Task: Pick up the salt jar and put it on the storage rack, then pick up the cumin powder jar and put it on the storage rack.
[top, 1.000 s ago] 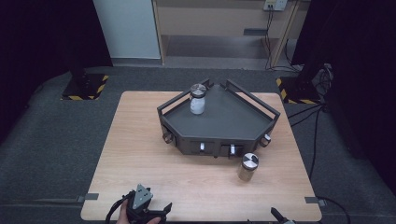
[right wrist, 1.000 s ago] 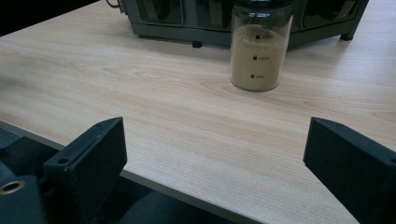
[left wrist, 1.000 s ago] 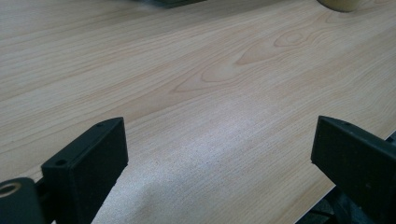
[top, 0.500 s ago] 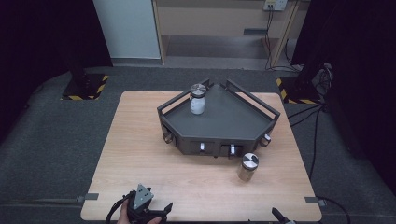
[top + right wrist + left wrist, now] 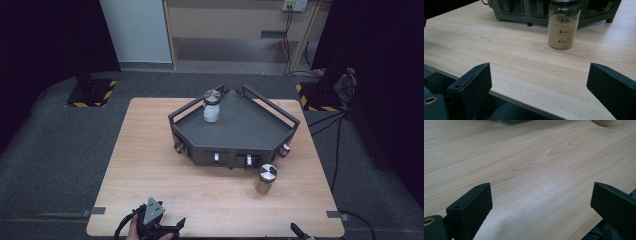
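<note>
Glass jar (image 5: 562, 27) of tan powder — small printed level marks, too blurred to read

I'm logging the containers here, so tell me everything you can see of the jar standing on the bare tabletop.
The jar is a clear, round, straight-walled container that looks like glass or plastic, closed with a silvery metal-looking lid. It is about three-quarters full of tan powder, and small dark level marks run down its side. It stands upright on the wooden table, just in front of the dark tray's right front, apart from it. Nothing but the table touches it.
</note>
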`<state>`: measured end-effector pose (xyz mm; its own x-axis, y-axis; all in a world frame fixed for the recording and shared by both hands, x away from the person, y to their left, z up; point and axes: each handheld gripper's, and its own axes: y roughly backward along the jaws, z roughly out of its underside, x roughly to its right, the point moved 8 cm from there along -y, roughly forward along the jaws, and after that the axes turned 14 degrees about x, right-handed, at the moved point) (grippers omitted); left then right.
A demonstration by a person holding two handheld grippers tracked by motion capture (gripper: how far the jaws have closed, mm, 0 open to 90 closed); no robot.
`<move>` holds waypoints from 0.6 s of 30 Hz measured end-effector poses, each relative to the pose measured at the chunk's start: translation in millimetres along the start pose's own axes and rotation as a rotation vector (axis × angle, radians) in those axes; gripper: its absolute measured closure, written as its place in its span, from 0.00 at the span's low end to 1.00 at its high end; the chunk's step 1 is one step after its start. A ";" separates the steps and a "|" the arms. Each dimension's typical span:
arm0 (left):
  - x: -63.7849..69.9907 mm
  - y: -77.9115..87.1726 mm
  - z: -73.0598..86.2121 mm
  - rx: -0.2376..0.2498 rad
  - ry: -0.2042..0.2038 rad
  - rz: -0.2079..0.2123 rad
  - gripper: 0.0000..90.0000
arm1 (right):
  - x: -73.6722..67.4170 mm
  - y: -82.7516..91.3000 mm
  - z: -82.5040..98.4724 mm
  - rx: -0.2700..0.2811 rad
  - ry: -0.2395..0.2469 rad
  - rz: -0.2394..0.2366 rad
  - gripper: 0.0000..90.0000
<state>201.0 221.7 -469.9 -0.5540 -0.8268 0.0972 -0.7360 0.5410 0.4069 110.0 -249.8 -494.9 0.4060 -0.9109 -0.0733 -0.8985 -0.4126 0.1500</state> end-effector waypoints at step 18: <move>1.8 2.6 0.1 0.018 -0.006 -0.014 0.03 | -1.3 3.1 -1.5 0.016 0.020 0.007 0.07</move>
<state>198.0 221.6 -468.8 -0.5460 -0.8333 0.0863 -0.7504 0.5322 0.3920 106.9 -249.9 -492.8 0.4024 -0.9139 -0.0530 -0.9040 -0.4059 0.1346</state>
